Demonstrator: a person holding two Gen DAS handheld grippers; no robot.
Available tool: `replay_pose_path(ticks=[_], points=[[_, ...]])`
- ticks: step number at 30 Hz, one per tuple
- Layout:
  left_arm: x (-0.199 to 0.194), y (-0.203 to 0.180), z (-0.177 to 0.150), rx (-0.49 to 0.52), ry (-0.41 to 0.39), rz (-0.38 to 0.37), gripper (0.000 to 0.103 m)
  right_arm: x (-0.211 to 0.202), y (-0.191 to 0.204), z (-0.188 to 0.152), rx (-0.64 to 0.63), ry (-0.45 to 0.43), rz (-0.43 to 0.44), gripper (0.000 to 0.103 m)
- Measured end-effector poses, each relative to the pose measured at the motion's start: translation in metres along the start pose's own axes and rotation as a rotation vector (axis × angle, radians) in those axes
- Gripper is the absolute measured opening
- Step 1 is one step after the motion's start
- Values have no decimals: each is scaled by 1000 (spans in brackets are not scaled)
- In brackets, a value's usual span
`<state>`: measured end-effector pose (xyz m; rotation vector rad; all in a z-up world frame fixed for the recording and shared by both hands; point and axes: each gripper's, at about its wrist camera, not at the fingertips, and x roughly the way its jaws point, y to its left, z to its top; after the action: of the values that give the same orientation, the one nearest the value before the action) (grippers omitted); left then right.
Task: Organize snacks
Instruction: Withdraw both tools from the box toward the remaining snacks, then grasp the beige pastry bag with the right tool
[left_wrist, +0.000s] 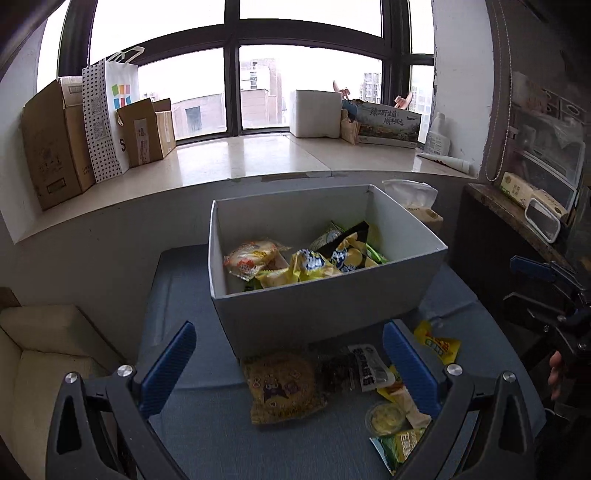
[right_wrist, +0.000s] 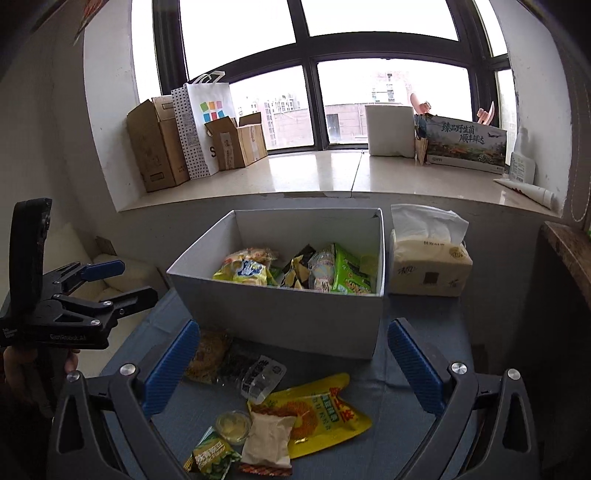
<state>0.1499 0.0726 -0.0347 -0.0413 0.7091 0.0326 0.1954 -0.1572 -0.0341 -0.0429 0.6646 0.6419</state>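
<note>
A white open box (left_wrist: 325, 314) (right_wrist: 280, 317) stands on the blue table and holds several snack packets (left_wrist: 306, 264) (right_wrist: 295, 271). Loose snacks lie in front of it: a brown noodle packet (left_wrist: 282, 387) (right_wrist: 208, 356), a clear dark packet (left_wrist: 354, 371) (right_wrist: 251, 373), a yellow packet (right_wrist: 317, 413) (left_wrist: 437, 341), a beige packet (right_wrist: 267, 439), a small jelly cup (right_wrist: 233, 426) (left_wrist: 384, 417) and a green packet (right_wrist: 212, 456) (left_wrist: 400, 448). My left gripper (left_wrist: 291, 369) (right_wrist: 110, 280) is open and empty above the noodle packet. My right gripper (right_wrist: 291, 369) (left_wrist: 532, 284) is open and empty above the loose snacks.
A tissue pack (right_wrist: 428, 258) (left_wrist: 413, 199) stands right of the box. The window sill (right_wrist: 332, 173) behind carries cardboard boxes (left_wrist: 55, 147), a dotted paper bag (left_wrist: 107, 118) and a white box (left_wrist: 316, 112). A cream sofa (left_wrist: 40, 369) is at the left, a dark shelf (left_wrist: 517, 214) at the right.
</note>
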Motion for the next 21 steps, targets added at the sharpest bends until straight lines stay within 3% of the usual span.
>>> replay_pose_path(ticks=[5,10,21], points=[[-20,-17,-55,-15,40,-29,103,0,6,-57,24,88,-19,103],[-30,-24,-83,-27,76,-53,103,18,11,-93,-14,174,-63,103],[-22,-16,-100,-83,127,-91,103,58,16,-98,-22,251,-58,103]])
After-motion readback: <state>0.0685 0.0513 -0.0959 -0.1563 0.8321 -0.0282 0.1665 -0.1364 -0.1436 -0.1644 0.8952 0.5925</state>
